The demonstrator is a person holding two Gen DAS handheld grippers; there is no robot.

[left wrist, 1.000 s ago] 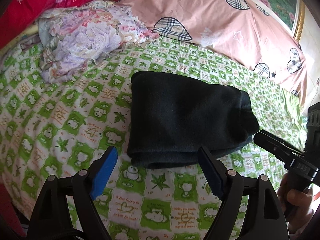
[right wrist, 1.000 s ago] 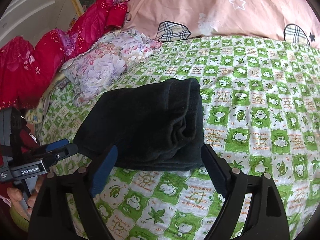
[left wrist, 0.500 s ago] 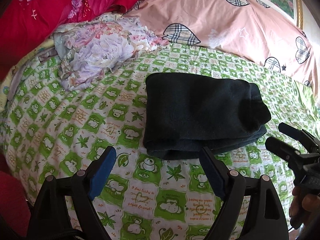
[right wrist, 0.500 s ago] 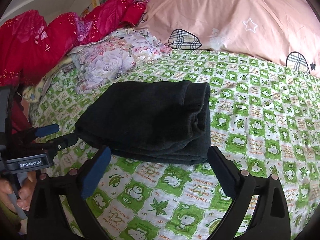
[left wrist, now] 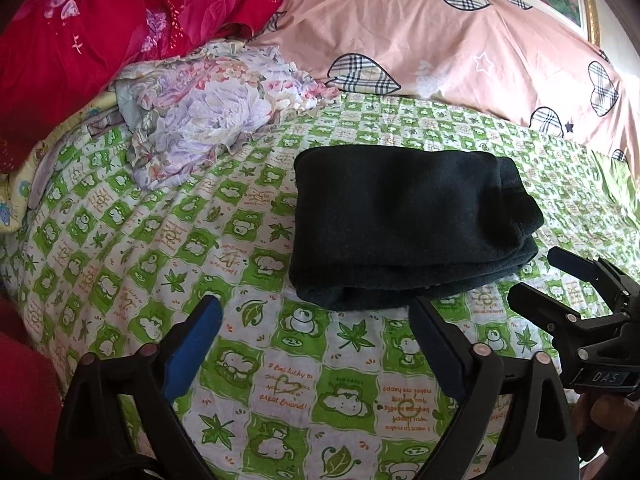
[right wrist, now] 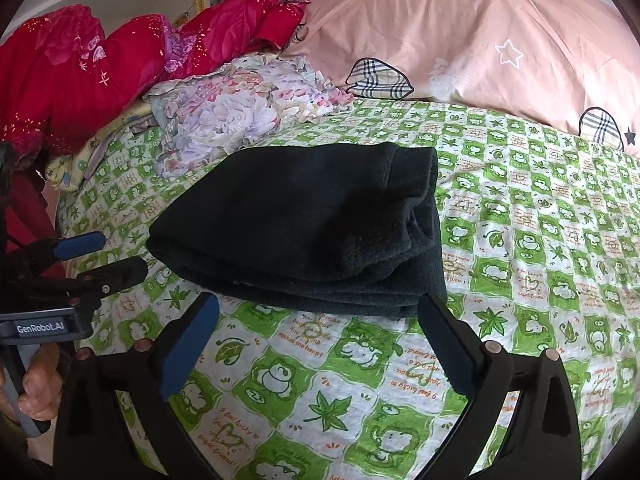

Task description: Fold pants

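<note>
1. The left tool (left wrist: 316, 312) hangs just short of the pants, its jaws spread wide and holding nothing.
2. The dark pants (left wrist: 404, 224) lie folded into a thick rectangular bundle on the bed (left wrist: 160, 240), on its green-and-white sheet, near a floral cloth (left wrist: 208, 112).
3. The right tool (right wrist: 320, 312) is gaping wide and empty, at the bundle's near edge.
</note>
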